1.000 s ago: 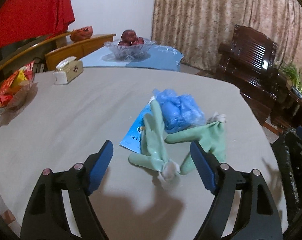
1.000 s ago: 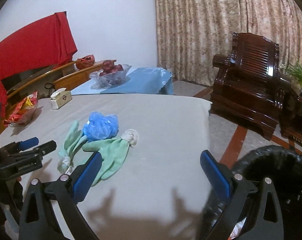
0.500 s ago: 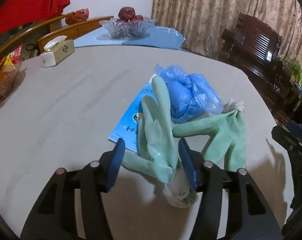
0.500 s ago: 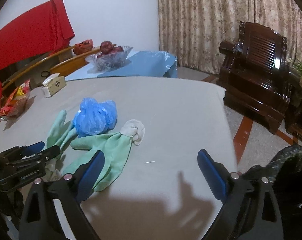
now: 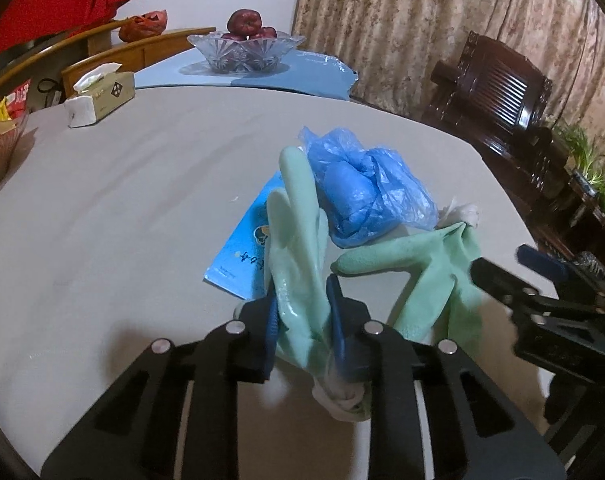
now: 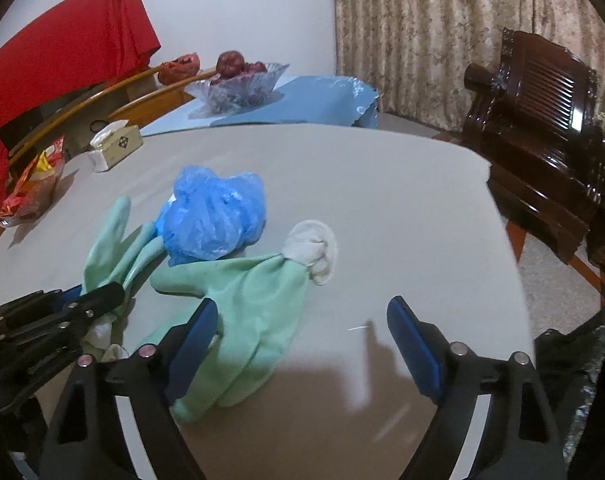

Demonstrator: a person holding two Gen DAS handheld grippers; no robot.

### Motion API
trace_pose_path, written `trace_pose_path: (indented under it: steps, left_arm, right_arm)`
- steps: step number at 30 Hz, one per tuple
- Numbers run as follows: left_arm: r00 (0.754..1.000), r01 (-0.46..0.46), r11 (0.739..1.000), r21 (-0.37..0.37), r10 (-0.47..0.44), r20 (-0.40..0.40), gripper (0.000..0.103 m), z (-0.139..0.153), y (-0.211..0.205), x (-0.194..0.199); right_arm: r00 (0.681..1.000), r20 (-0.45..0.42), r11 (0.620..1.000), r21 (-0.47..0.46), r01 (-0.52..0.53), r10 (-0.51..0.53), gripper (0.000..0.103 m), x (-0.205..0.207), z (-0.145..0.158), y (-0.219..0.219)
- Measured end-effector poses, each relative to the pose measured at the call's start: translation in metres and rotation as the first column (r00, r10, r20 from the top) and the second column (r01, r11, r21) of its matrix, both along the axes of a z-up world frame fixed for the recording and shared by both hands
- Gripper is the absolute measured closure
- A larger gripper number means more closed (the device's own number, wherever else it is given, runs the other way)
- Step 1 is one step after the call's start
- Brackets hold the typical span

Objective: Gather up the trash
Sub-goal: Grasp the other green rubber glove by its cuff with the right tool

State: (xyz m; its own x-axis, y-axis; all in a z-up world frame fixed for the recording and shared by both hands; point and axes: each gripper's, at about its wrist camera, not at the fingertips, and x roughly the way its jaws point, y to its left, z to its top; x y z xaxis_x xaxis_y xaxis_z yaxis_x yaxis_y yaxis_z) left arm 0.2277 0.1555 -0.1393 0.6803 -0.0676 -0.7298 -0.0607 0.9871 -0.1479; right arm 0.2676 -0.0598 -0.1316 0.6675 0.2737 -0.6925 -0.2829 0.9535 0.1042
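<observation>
1. Left wrist view: left gripper is closing, pads pinching the near green rubber glove on the table
2. Blue plastic bag sits between both gloves
3. Right gripper, jaws apart and closing, straddles the second green glove's edge

Dim indoor light, fisheye-warped edges

Bag lies between two gloves, seemingly atop a packet.

left gripper: jaws closing, apparently pinching | right gripper: jaws wide, closing
</observation>
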Motion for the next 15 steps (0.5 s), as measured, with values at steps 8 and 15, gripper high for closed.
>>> trace_pose_path:
  steps: [8,15]
  left_arm:
    - [1.0,-0.006,1.0,-0.005,0.006,0.002,0.082,0.004,0.009,-0.004]
    - [1.0,-0.003,1.0,0.004,0.003,-0.001,0.082,0.005,0.011,-0.005]
  right_arm:
    - [0.998,-0.066,1.0,0.003,-0.021,0.021,0.038,0.013,-0.012,0.018]
    - [0.993,-0.098,0.997,0.044,-0.058,0.062,0.073,0.015,-0.015,0.022]
